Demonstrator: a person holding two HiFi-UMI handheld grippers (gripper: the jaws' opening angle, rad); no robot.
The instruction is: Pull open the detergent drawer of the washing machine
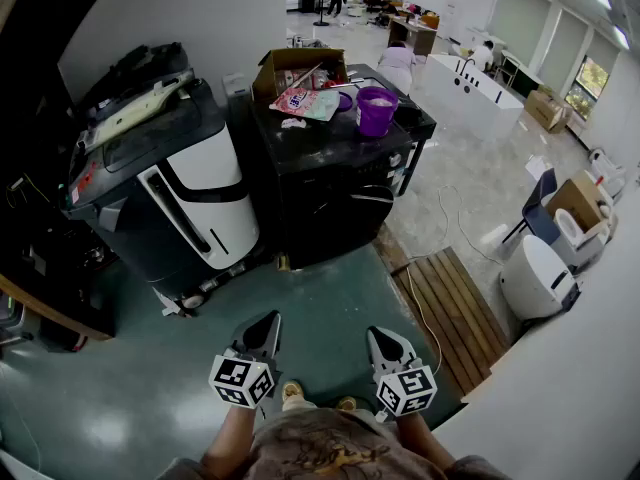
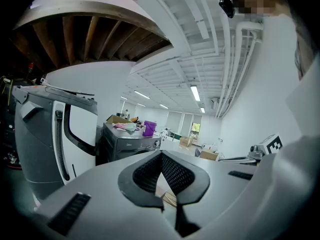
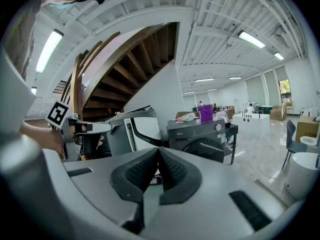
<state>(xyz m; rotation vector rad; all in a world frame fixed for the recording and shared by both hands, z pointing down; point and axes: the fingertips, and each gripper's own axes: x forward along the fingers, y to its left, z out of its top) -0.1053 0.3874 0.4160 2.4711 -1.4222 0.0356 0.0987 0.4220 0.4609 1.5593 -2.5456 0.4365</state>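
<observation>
Head view, looking steeply down: a person stands on a green floor (image 1: 330, 298) and holds a gripper in each hand low in the frame. The left gripper (image 1: 268, 320) and the right gripper (image 1: 381, 334) point forward side by side, each with a marker cube at its rear. Ahead and well apart from both stands a dark washing machine (image 1: 330, 193). On its top are a purple bucket (image 1: 375, 110) and an open cardboard box (image 1: 295, 68). A large grey-and-white machine (image 1: 190, 198) stands just beside it on the left. A slatted wooden board (image 1: 450, 308) lies on the floor to the right.

Left gripper view: the jaws are together at their tips with nothing between them. The washing machine shows small in the distance, past the grey-and-white machine.

Right gripper view: these jaws are also closed together and empty. The washing machine faces the camera, its round door below a control strip (image 3: 200, 129). The strip looks flush, and the detergent drawer is too small to pick out within it.
</observation>
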